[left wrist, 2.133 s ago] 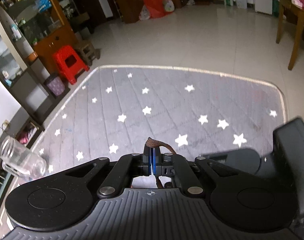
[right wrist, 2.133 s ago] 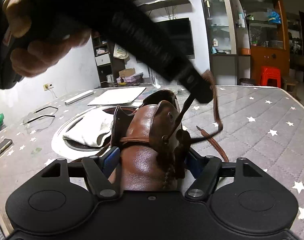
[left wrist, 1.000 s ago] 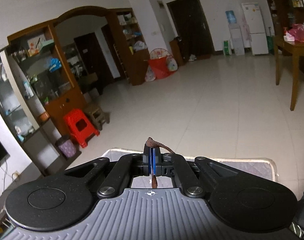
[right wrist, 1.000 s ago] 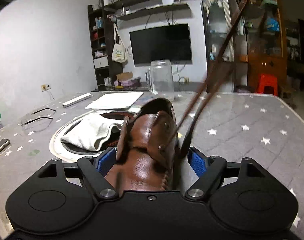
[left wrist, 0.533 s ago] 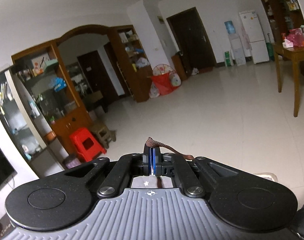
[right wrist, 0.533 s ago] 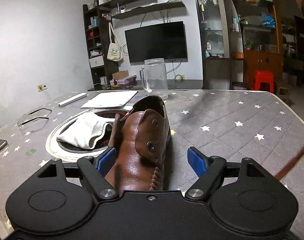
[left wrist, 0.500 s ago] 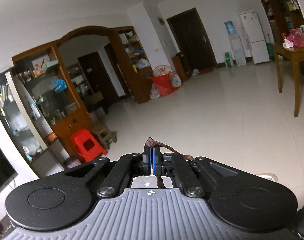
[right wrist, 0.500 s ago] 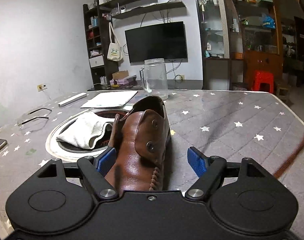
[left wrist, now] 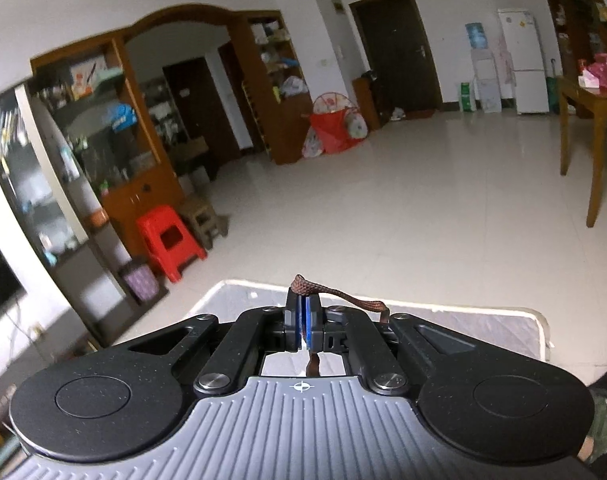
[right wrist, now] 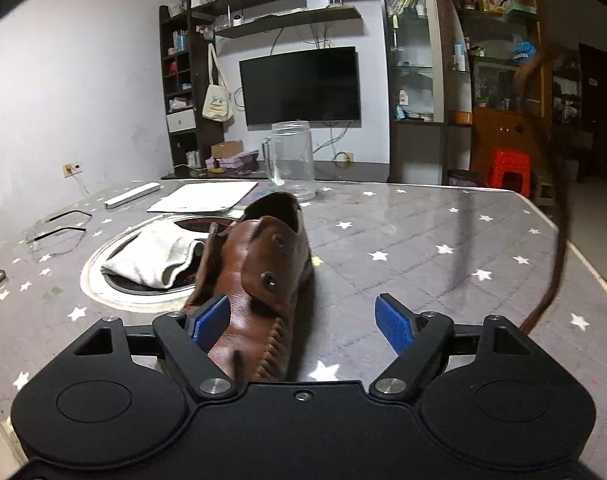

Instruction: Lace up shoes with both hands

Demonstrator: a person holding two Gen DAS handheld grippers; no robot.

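Indoors, left gripper pinches the lace; right gripper gapes over the starred tabletop.

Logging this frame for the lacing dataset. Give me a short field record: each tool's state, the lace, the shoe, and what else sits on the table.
left tool: shut on the brown lace, raised, facing the room
right tool: open, pads apart, one pad beside the brown shoe
shoe: lies on the star-print table, both visible eyelets empty
lace: blurred strand hangs at the right of the right wrist view, clear of the shoe
other items: glass jar, white cloth, glasses, white paper
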